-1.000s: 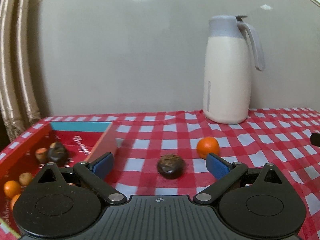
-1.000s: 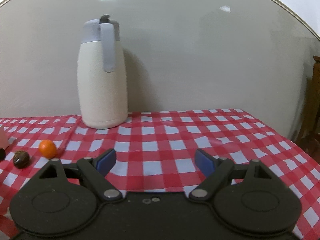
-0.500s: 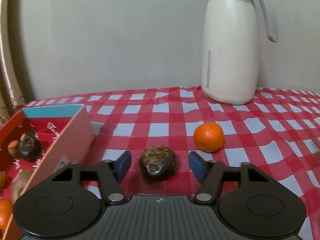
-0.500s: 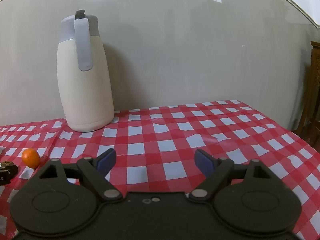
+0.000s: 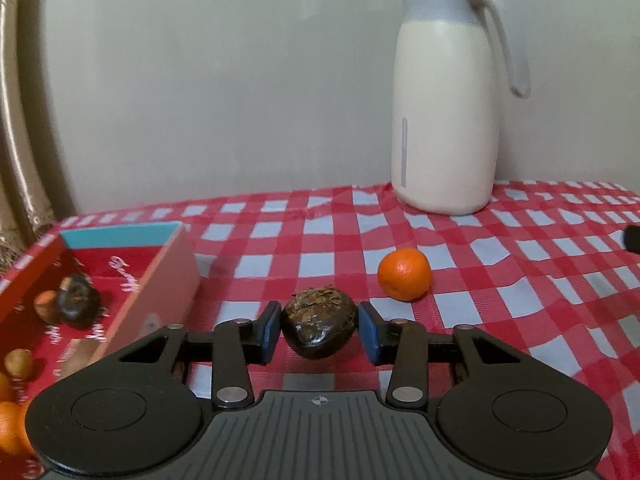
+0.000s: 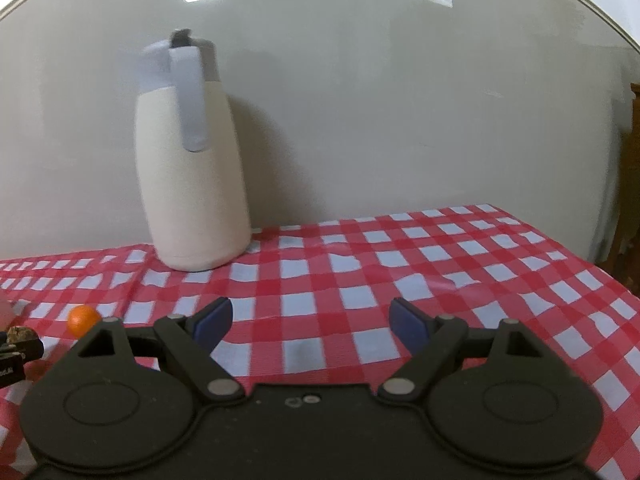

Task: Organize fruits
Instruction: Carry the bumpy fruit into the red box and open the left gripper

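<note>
A dark, rough-skinned fruit (image 5: 319,334) lies on the red-checked cloth between the blue pads of my left gripper (image 5: 319,320). The jaws are closing, and both pads touch the fruit's sides. A small orange (image 5: 405,274) sits just beyond it to the right. An open red box (image 5: 168,280) at the left holds another dark fruit (image 5: 76,306), small brown fruits and oranges (image 5: 10,428). My right gripper (image 6: 311,322) hovers open over bare cloth with nothing between its fingers. The same orange (image 6: 83,319) shows at the far left of the right wrist view.
A tall cream jug (image 5: 444,120) with a grey lid and handle stands at the back against the wall. The table's right edge (image 6: 600,264) drops off near dark wooden furniture. A curtain hangs at the far left behind the box.
My left gripper moved forward around the dark fruit and its jaws narrowed from wide apart until the pads met the fruit. The right gripper kept its opening; its view shifted slightly.
</note>
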A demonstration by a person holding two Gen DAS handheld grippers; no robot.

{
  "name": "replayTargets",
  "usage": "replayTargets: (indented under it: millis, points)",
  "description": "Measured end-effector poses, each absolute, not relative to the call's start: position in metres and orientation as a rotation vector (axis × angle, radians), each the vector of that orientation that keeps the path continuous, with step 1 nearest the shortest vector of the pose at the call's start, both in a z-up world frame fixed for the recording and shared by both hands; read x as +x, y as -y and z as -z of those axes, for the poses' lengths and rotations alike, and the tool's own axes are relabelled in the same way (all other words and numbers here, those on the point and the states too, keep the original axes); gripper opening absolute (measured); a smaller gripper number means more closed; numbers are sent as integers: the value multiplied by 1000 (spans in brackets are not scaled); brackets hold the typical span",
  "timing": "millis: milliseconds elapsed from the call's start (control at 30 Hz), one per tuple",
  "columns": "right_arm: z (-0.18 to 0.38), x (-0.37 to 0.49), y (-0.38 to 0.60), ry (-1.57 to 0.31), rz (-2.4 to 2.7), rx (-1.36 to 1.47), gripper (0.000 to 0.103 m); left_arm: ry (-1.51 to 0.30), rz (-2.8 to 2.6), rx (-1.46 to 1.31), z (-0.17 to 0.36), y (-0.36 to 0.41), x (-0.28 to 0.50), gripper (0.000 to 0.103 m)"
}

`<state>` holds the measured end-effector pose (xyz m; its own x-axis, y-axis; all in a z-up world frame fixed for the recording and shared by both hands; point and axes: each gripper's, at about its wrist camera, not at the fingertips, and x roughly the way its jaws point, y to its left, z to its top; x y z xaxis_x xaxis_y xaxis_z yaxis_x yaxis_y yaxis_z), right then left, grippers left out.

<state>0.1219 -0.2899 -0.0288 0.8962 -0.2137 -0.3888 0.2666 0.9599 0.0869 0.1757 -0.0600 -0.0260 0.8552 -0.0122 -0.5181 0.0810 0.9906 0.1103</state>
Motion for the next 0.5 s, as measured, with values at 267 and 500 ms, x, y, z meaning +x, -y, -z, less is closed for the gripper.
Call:
replayTargets:
  millis: [267, 500]
  points:
    - [23, 120, 257, -382, 187, 124, 85, -488, 8, 119, 3, 24, 136, 42]
    - [20, 120, 223, -384, 136, 94, 85, -459, -54, 93, -10, -18, 118, 42]
